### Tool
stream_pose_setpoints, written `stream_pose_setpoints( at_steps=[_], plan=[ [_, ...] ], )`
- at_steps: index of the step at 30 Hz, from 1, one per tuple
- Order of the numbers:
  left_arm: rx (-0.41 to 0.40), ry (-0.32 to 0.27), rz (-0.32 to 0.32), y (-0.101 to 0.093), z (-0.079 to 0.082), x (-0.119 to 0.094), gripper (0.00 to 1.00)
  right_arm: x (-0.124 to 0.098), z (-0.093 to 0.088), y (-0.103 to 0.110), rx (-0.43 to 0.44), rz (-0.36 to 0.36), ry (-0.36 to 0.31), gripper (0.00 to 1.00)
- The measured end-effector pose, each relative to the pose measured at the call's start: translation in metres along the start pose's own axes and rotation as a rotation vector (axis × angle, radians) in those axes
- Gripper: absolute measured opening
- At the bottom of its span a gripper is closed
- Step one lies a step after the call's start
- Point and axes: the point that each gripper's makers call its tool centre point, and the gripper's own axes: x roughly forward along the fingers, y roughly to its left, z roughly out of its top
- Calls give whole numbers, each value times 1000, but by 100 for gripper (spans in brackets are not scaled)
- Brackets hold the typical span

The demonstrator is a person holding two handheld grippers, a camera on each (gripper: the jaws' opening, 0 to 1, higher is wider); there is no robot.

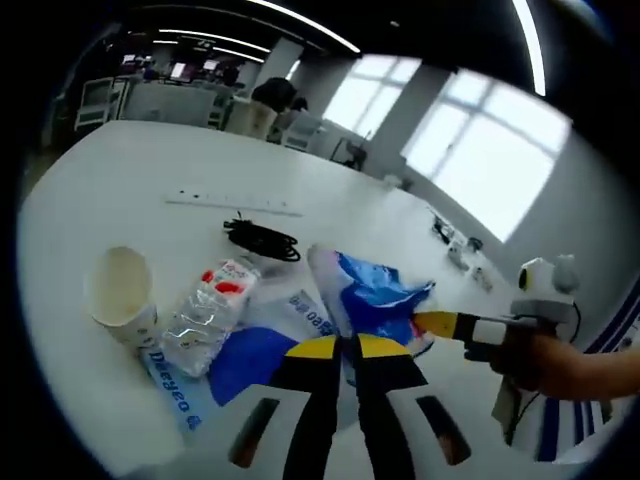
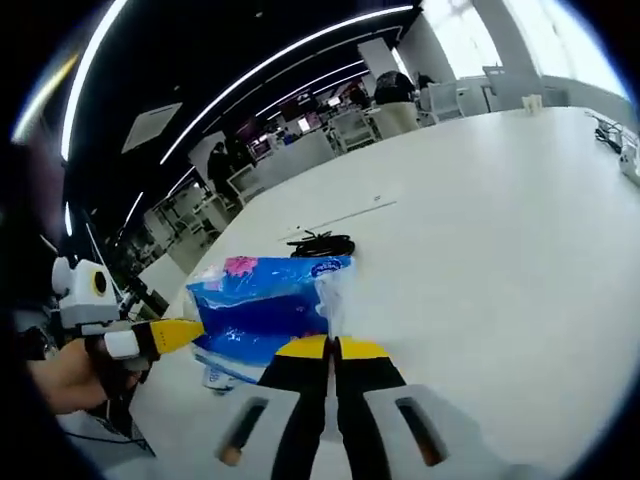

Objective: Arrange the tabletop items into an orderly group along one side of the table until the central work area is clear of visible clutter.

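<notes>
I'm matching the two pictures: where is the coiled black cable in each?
Left gripper view: black cable lies centre, above the crushed bottle.
Right gripper view: it lies centre, just above the blue package.
Shared landmark: the blue package, close by the cable in both views.

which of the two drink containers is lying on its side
The clear plastic bottle with the red-and-white label, lying flat on the blue bag. The paper cup beside it stands upright, mouth open.
</notes>
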Motion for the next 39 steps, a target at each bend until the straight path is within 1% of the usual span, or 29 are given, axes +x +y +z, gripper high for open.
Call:
stream_pose_setpoints(
  at_steps=[3, 6, 9, 11, 14, 16, 18, 19, 21, 24, 26, 29, 31, 34, 36, 38, 39],
  plan=[
    [14, 0, 13, -4, 2, 1, 0, -4, 2, -2, 0, 4, -10, 0],
    [19, 1, 18, -12, 5, 7, 0, -17, 9, -2, -16, 6, -21, 0],
    [39, 2, 18, -22, 9, 15, 0, -23, 14, -17, -21, 3, -29, 0],
    [31, 3, 19, -30, 10, 21, 0, -24, 16, -25, -23, 1, -20, 0],
    [34, 9, 10, -40, 9, 36, 0, -29, 25, -39, -58, -12, -20, 0],
    [1, 1, -6, -50, 8, 45, 0, -32, 33, -54, -68, -23, -18, 0],
    [-62, -14, -24, -58, 6, 55, 0, -36, 36, -67, -67, -33, -9, 0],
    [-65, -9, -24, -58, 4, 58, 0, -35, 37, -70, -71, -31, -4, 0],
    [-57, -8, -24, -64, -1, 61, 0, -36, 36, -80, -80, -31, 13, 0],
    [-71, -31, -14, -66, -2, 69, 0, -32, 36, -86, -90, -24, 20, 0],
    [-78, -53, -21, -69, 3, 73, 0, -34, 36, -86, -98, -26, 18, 0],
    [-86, -78, -31, -70, 9, 76, 0, -29, 49, -96, -87, -20, 9, 0],
    [-84, -93, -25, -69, 12, 77, 0, -26, 53, -94, -94, -8, 6, 0],
    [-94, -105, -17, -67, 17, 79, 0, -21, 56, -93, -132, -3, 7, 0],
    [-92, -105, -5, -66, 20, 81, 0, -17, 58, -93, -122, 2, 3, 0],
    [-61, -97, -2, -69, 22, 85, 0, -16, 62, -99, -117, -2, 1, 0],
    [-61, -97, -1, -70, 24, 86, 0, -17, 62, -100, -116, -4, 0, 0]
  ],
)
